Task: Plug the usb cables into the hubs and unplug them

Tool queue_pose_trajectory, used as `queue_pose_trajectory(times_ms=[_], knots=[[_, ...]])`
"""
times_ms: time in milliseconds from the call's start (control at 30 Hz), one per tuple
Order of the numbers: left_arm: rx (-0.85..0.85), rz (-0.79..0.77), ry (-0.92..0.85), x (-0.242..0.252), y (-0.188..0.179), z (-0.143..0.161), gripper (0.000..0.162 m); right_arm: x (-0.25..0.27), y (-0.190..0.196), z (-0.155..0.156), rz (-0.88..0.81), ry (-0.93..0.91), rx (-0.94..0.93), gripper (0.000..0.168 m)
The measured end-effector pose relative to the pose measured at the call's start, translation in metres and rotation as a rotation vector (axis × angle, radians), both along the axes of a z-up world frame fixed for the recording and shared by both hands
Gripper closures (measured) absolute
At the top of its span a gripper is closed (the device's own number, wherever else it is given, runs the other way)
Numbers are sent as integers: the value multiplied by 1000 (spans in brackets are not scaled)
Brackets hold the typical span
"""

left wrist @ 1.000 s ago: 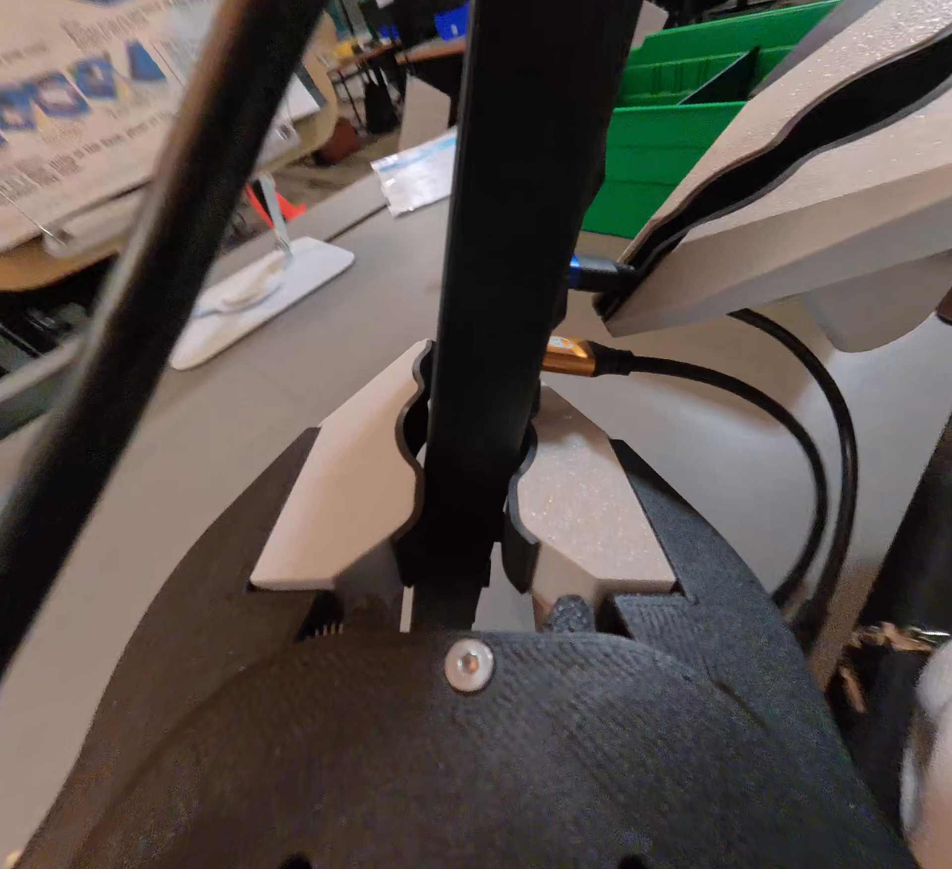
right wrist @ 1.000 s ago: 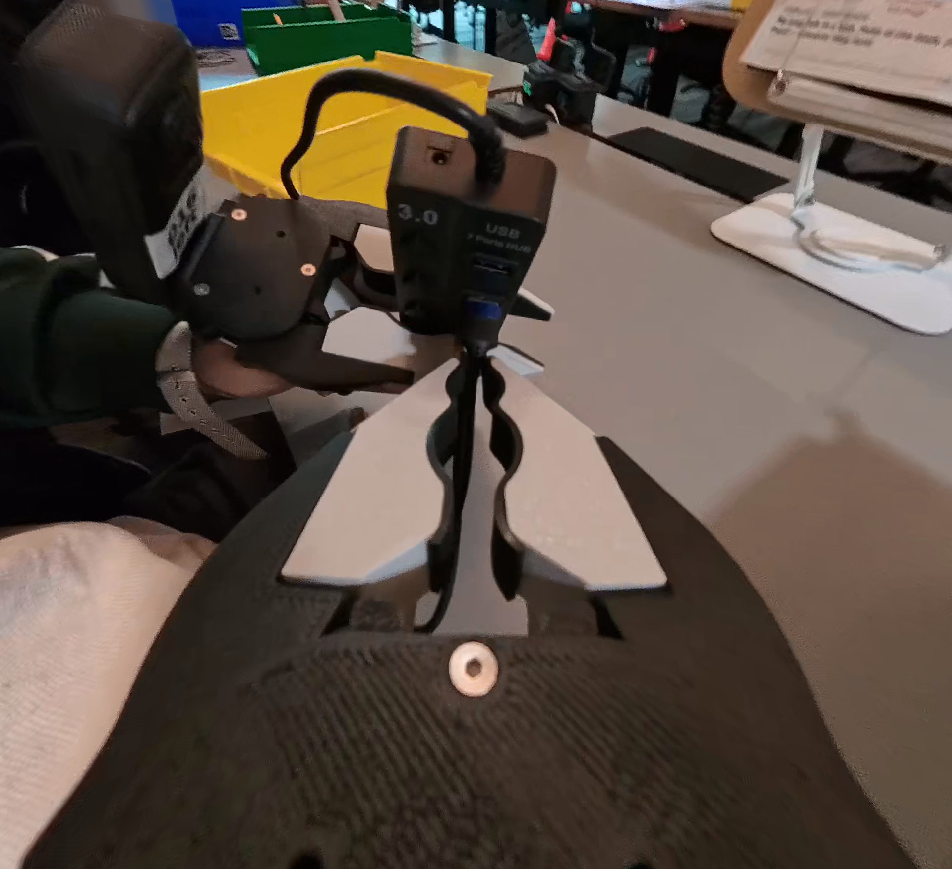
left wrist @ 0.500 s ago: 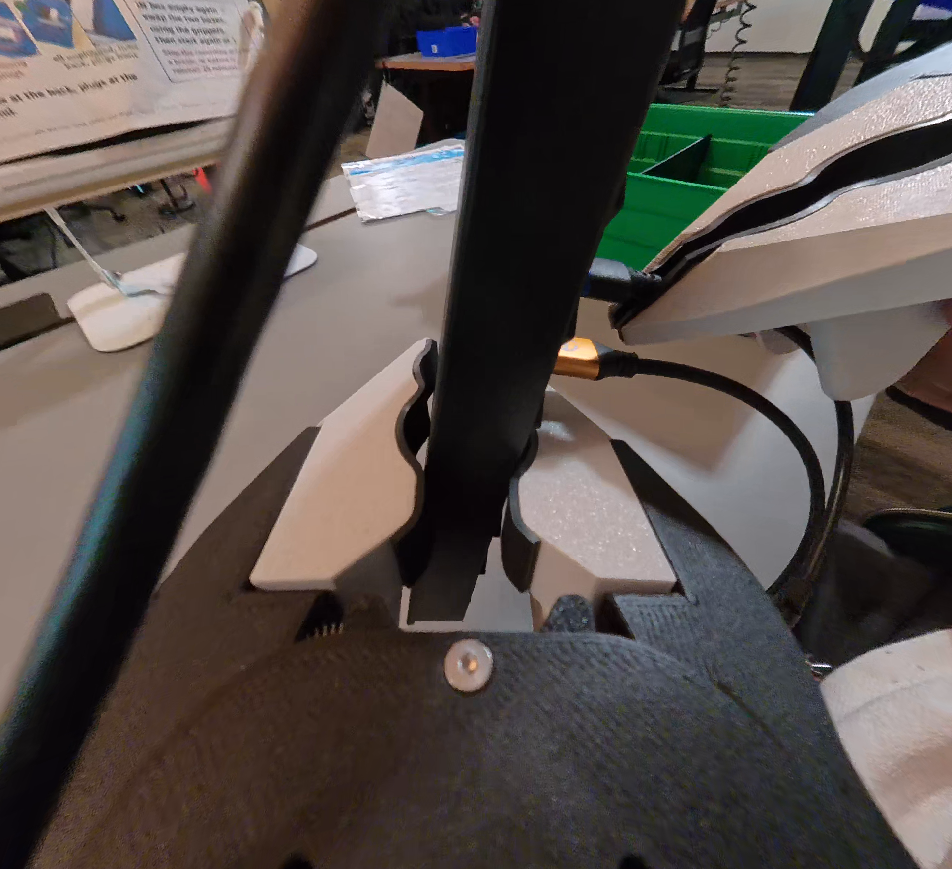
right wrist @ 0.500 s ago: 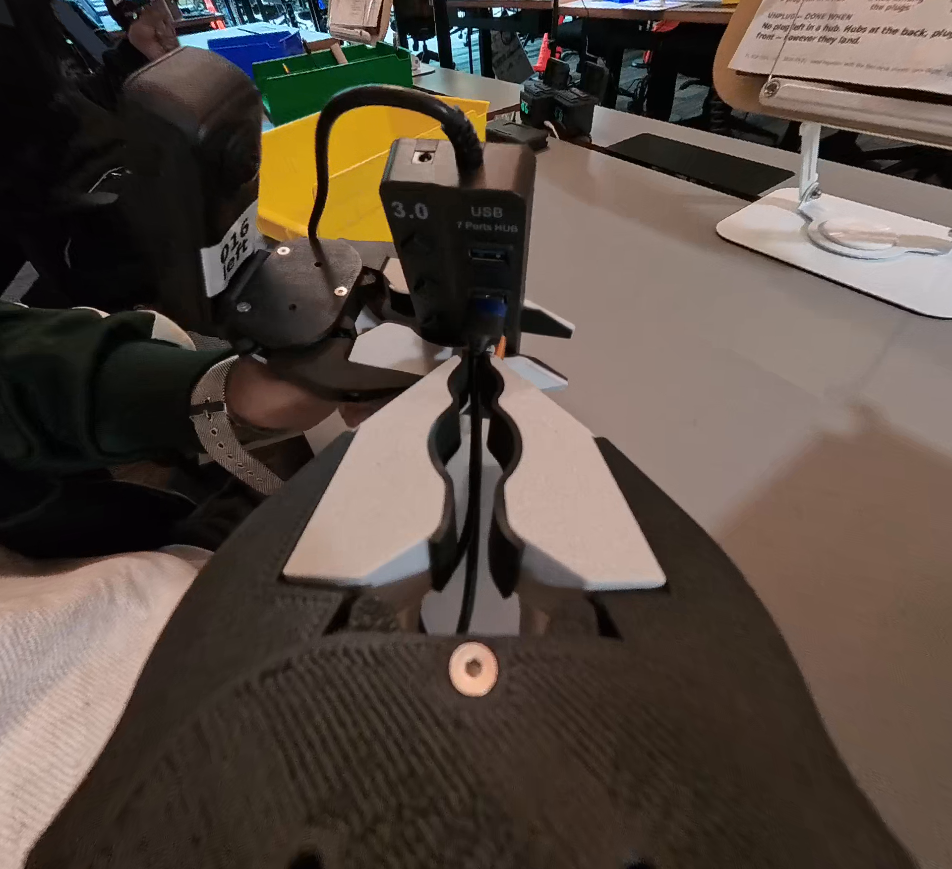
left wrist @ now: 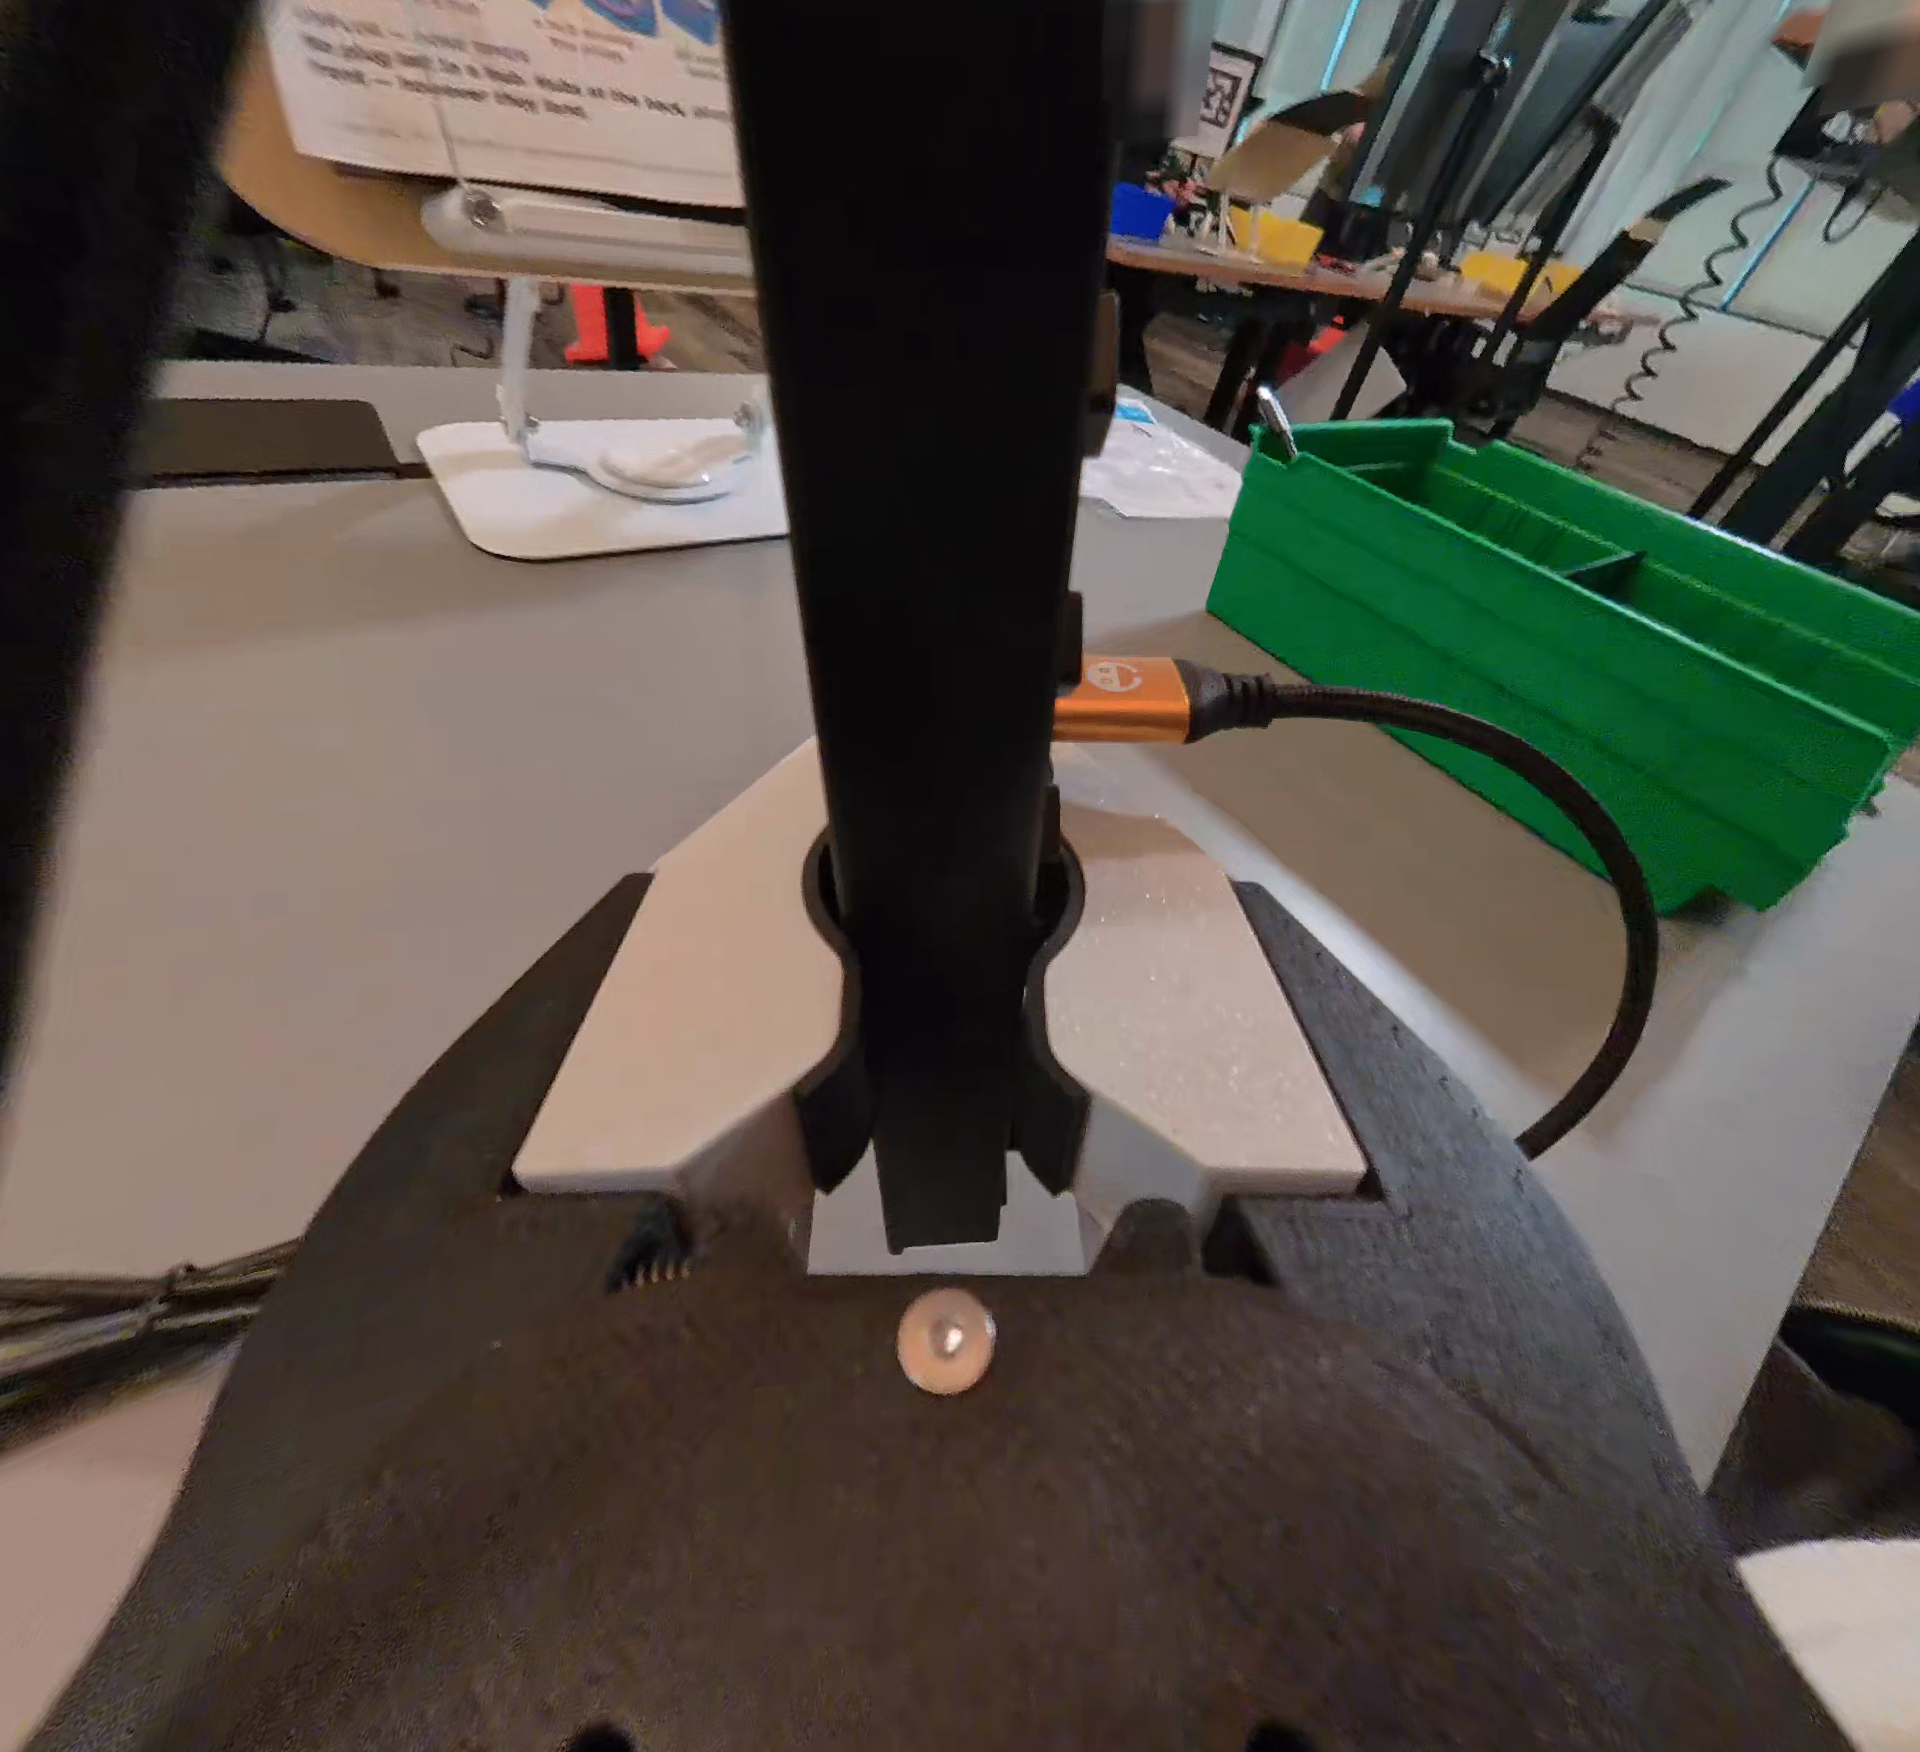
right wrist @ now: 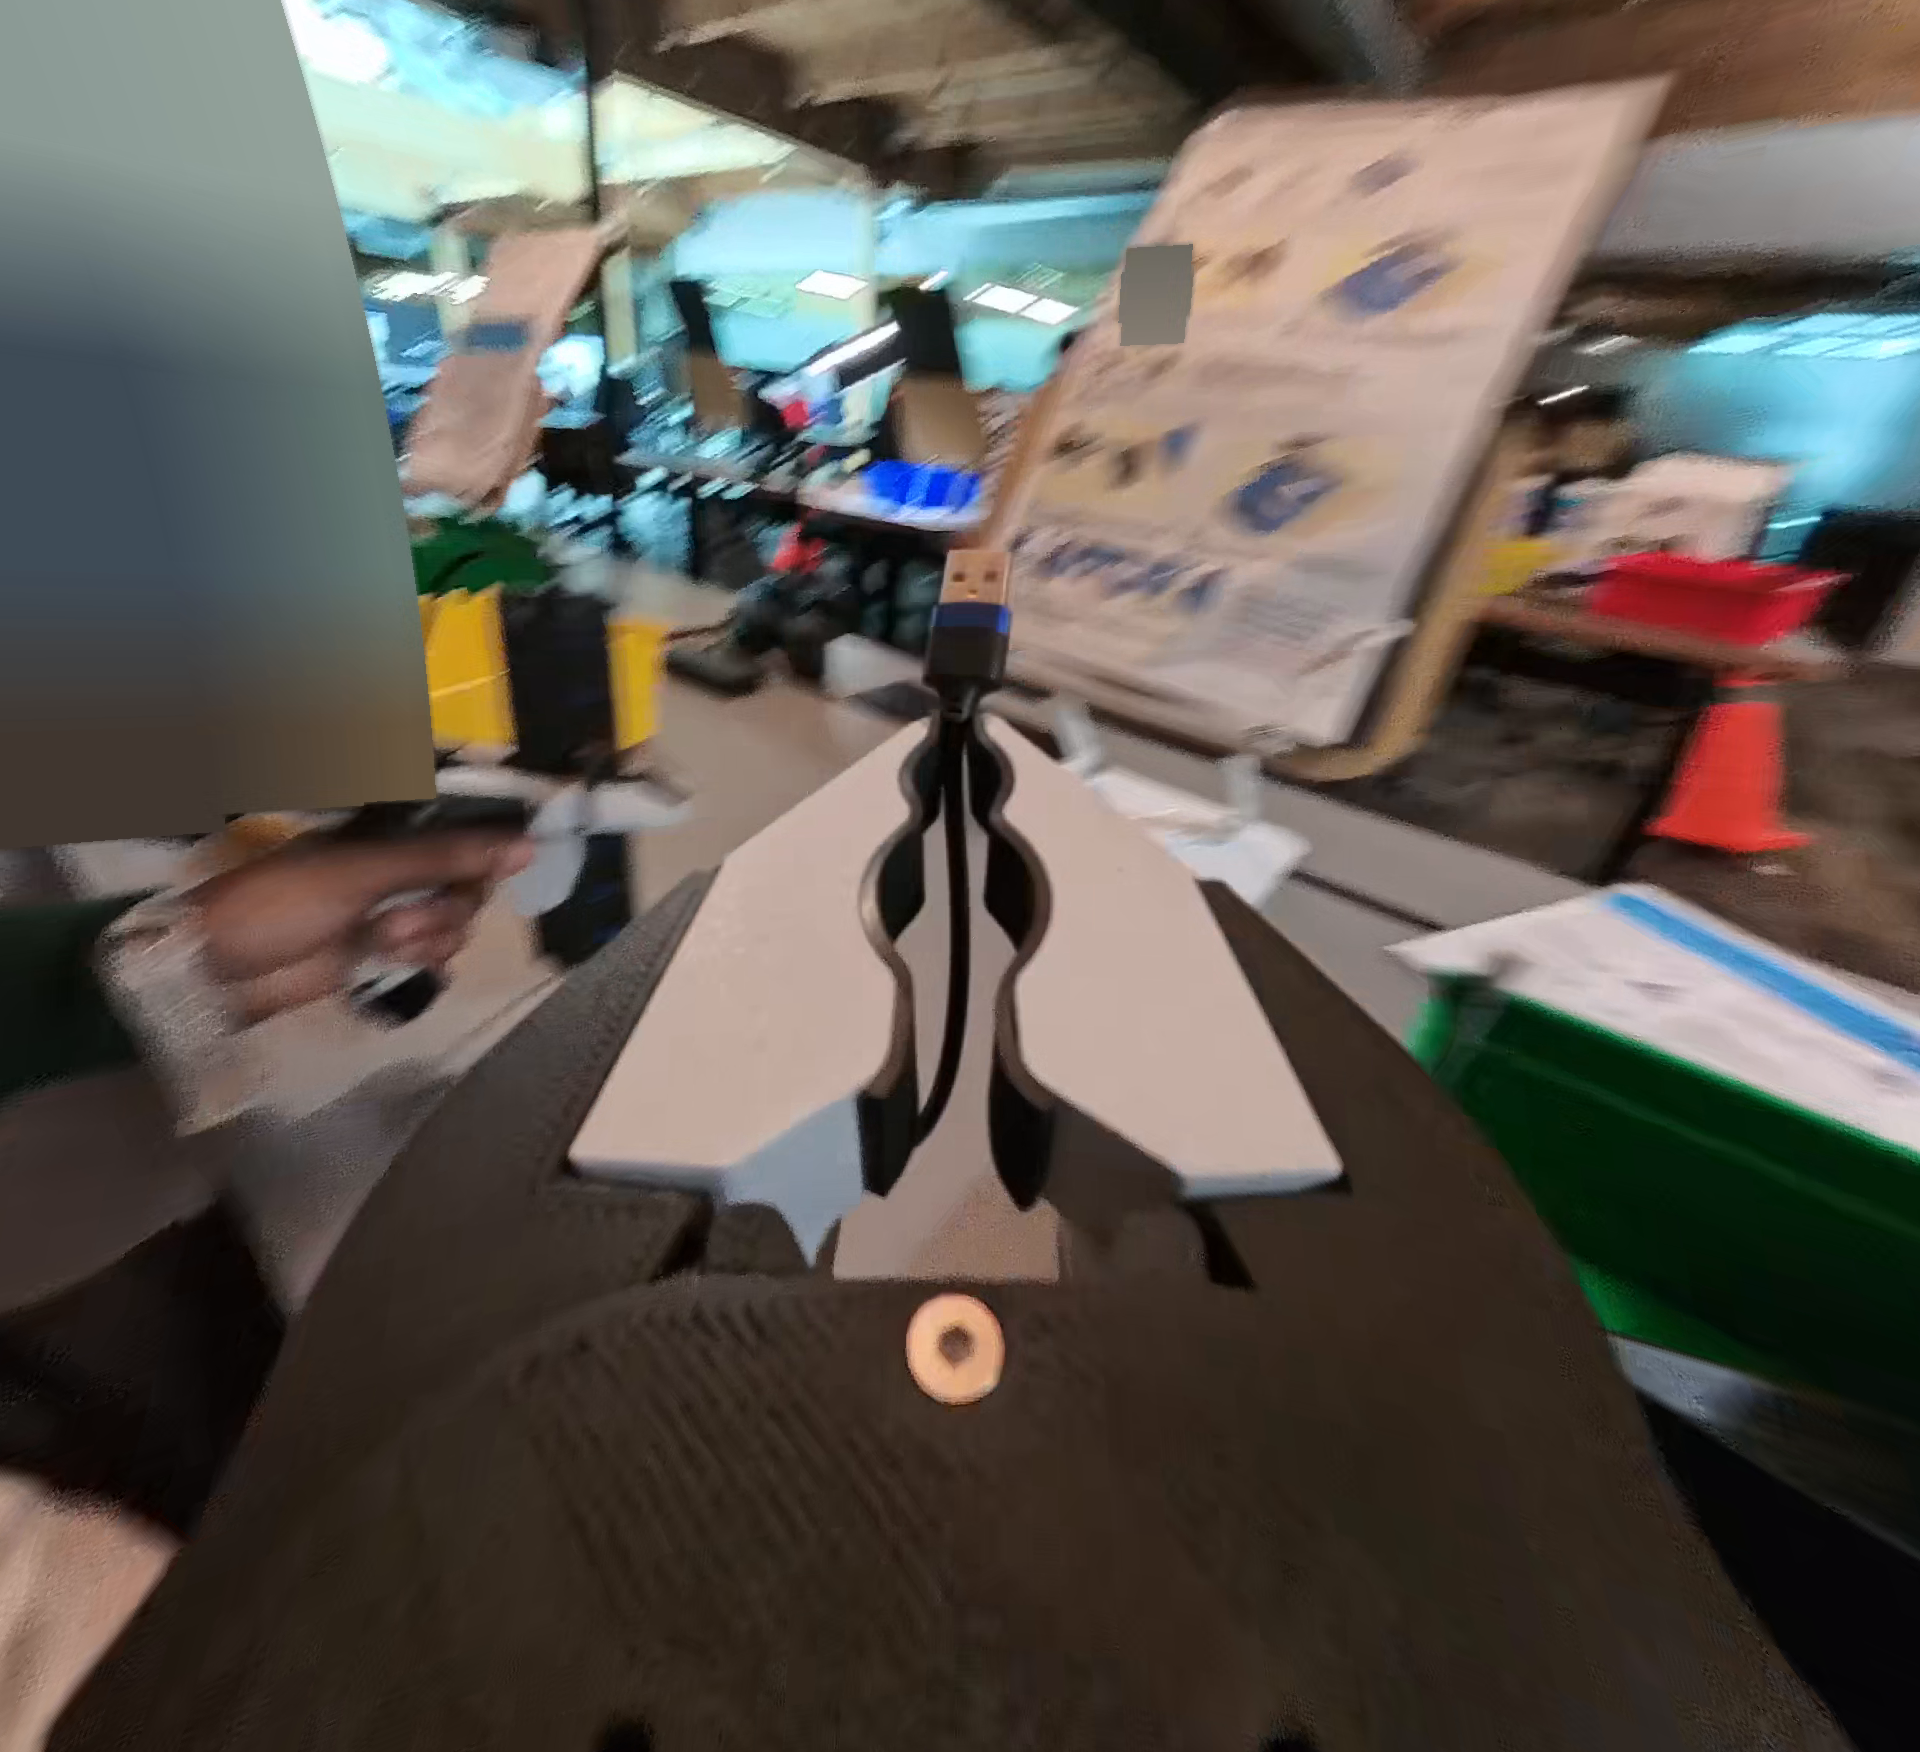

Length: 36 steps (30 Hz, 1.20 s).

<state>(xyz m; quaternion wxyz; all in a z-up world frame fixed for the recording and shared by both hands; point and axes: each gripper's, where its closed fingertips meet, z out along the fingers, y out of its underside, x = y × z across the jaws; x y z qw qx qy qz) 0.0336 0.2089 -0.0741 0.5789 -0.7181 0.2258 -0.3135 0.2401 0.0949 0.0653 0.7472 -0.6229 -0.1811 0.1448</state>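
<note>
Grey surface, green bin right of the hub. Hub is held upright, clamped in left claw; orange plug is seated in its right side. Blue-collared plug is pinched in right claw, tip forward, clear of the hub; left claw is nearer the orange plug.

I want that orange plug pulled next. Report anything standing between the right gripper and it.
Nothing visible blocks the orange plug: its side of the hub is clear above the table. But the right gripper is shut on the blue-collared cable, so it is occupied.
</note>
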Motion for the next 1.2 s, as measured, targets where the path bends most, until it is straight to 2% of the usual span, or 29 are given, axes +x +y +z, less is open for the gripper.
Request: queue_pose_trajectory(times_ms=[100, 200, 300, 433, 600, 667, 733, 800, 867, 1033, 1200], knots=[[6, -26, 10, 8, -4, -2, 138, 82, -4, 9, -199, 39, 28, 165], [11, -50, 30, 14, -7, -6, 140, 133, -2, -11, -303, 66, -16, 165], [1, -65, 33, 18, -9, -10, 140, 157, 8, -38, -331, 70, -80, 165], [3, -78, 39, 20, -11, -11, 140, 169, 22, -76, -318, 97, -210, 164], [3, -83, 44, 19, -11, -14, 140, 177, 33, -107, -341, 47, -323, 163], [-2, -85, 40, 18, -11, -14, 140, 182, 37, -118, -383, 28, -365, 149], [-6, -85, 38, 18, -11, -16, 140, 189, 40, -125, -439, 23, -393, 121], [-9, -86, 40, 17, -11, -17, 140, 191, 41, -121, -482, -1, -374, 107], [-10, -90, 43, 18, -12, -18, 140, 189, 39, -110, -517, -54, -320, 99], [-8, -105, 54, 22, -14, -20, 140, 189, 37, -103, -621, -214, -279, 96], [-5, -101, 59, 22, -14, -21, 140, 194, 36, -102, -611, -135, -287, 96]])
